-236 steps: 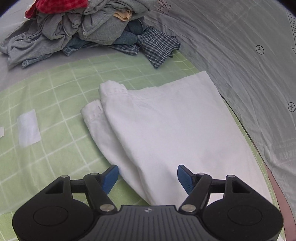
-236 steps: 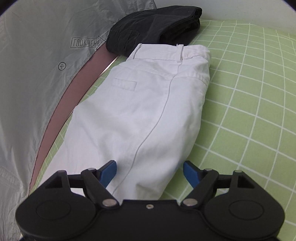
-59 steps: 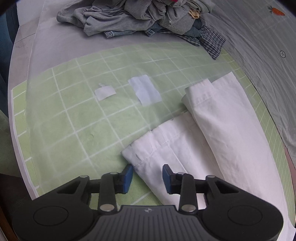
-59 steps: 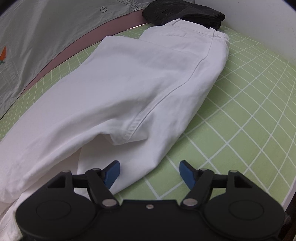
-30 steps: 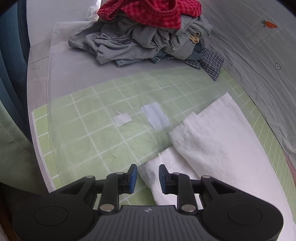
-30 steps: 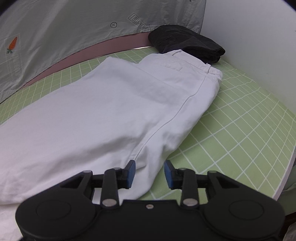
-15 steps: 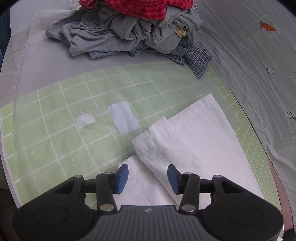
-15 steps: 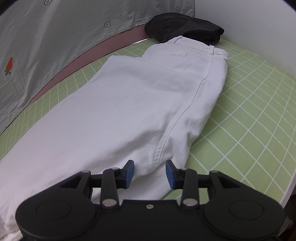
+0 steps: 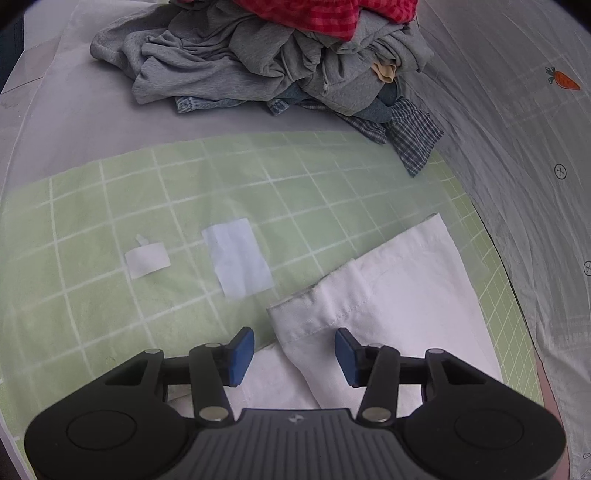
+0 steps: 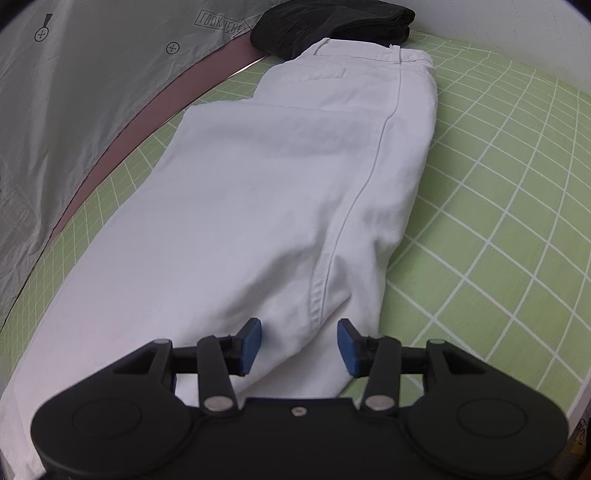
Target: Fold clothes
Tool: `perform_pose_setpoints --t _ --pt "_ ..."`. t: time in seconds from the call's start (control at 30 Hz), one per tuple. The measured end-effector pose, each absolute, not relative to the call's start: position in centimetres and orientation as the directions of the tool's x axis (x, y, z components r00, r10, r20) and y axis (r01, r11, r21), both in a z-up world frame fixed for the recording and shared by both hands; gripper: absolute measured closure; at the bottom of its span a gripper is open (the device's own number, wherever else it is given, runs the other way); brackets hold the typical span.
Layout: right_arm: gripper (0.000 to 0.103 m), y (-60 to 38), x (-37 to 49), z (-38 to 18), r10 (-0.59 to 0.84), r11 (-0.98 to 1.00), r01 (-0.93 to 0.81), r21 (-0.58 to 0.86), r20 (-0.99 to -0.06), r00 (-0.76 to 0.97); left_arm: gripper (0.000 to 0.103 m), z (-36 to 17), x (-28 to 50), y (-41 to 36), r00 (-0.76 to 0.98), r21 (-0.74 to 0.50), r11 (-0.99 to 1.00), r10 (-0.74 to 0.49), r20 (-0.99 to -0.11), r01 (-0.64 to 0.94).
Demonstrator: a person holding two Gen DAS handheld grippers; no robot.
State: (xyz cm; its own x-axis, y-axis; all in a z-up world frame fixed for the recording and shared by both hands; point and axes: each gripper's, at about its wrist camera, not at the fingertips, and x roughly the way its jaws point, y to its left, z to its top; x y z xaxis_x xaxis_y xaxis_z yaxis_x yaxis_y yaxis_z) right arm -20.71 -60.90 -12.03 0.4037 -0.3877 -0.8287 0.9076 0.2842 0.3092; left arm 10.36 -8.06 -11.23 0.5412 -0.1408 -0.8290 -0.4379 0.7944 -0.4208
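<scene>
On the green gridded mat (image 10: pixel 517 229) a pair of white trousers (image 10: pixel 280 192) lies flat, folded lengthwise so one leg rests on the other, with the waistband at the far end in the right wrist view, touching a folded black garment (image 10: pixel 332 26) that sits at the mat's far corner. The right gripper (image 10: pixel 299 350) hangs low over the trousers where the side seam bends near the thigh; its blue pads (image 10: pixel 249 345) stand partly apart and its jaws are opening, with a ridge of white cloth lying between them but neither pad pressing on it. The left gripper (image 9: pixel 293 354) hovers over the other end of the trousers, at the leg hems (image 9: pixel 321 314), where the upper leg's stitched hem lies across the lower leg; its pads are also partly apart, with the corner of the upper hem between them and not pinched. Just beyond the hems, two white paper scraps (image 9: pixel 238 256) lie on the mat. Further off, a pile of unfolded clothes (image 9: pixel 280 62) rests on the pale sheet, grey garments topped by a red checked one, with a blue plaid piece trailing toward the mat. A grey printed cloth (image 9: pixel 517 129) runs along one side.
</scene>
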Motion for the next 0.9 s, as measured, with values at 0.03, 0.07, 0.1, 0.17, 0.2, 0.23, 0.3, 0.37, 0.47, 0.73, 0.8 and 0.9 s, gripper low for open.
perform_pose_setpoints --t 0.03,0.07,0.1,0.17,0.2,0.23,0.3,0.37,0.47,0.73,0.8,0.9 --pt "0.059 -60.9 -20.7 -12.1 -0.385 0.282 0.904 0.32 -0.826 0.413 0.054 -11.2 10.5 -8.1 0.546 -0.427 0.794 -0.145 -0.825 -0.434" --pt "0.061 -60.9 -20.6 -12.1 -0.383 0.282 0.901 0.329 -0.823 0.42 0.055 -11.2 10.6 -8.2 0.552 -0.432 0.793 -0.149 -0.821 -0.429" --pt "0.066 -60.9 -20.6 -12.1 -0.381 0.282 0.899 0.335 -0.821 0.426 0.061 -11.3 10.8 -8.2 0.555 -0.438 0.794 -0.156 -0.817 -0.421" --pt "0.071 -60.9 -20.6 -12.1 -0.383 0.286 0.896 0.341 -0.816 0.432 0.073 -11.5 11.2 -8.4 0.56 -0.443 0.8 -0.166 -0.812 -0.405" --pt "0.076 -60.9 -20.7 -12.1 -0.383 0.287 0.892 0.349 -0.812 0.441 0.081 -11.5 11.4 -8.4 0.561 -0.442 0.804 -0.168 -0.811 -0.398" --pt "0.082 -60.9 -20.8 -12.1 -0.383 0.288 0.888 0.359 -0.807 0.45 0.087 -11.5 11.5 -8.5 0.562 -0.441 0.808 -0.17 -0.809 -0.391" --pt "0.087 -60.9 -21.0 -12.1 -0.386 0.288 0.884 0.369 -0.8 0.46 0.095 -11.4 11.5 -8.3 0.57 -0.456 0.801 -0.18 -0.802 -0.389" --pt "0.091 -61.0 -21.3 -11.8 -0.394 0.286 0.88 0.38 -0.79 0.47 0.097 -11.0 11.0 -8.3 0.58 -0.457 0.803 -0.176 -0.795 -0.383" --pt "0.093 -60.9 -21.8 -11.4 -0.41 0.285 0.871 0.401 -0.77 0.489 0.098 -10.5 10.1 -8.0 0.589 -0.457 0.803 -0.169 -0.79 -0.382" --pt "0.097 -60.7 -21.9 -9.3 -0.452 0.356 0.847 0.396 -0.72 0.527 0.1 -7.4 6.2 -6.2 0.621 -0.456 0.802 -0.14 -0.771 -0.385" --pt "0.098 -60.7 -21.9 -8.3 -0.468 0.382 0.838 0.389 -0.701 0.538 0.1 -6.0 5.1 -5.9 0.644 -0.459 0.805 -0.128 -0.754 -0.377" --pt "0.099 -60.6 -22.3 -6.6 -0.49 0.423 0.827 0.37 -0.675 0.552 0.1 -4.1 3.7 -5.2 0.673 -0.504 0.78 -0.148 -0.725 -0.371"
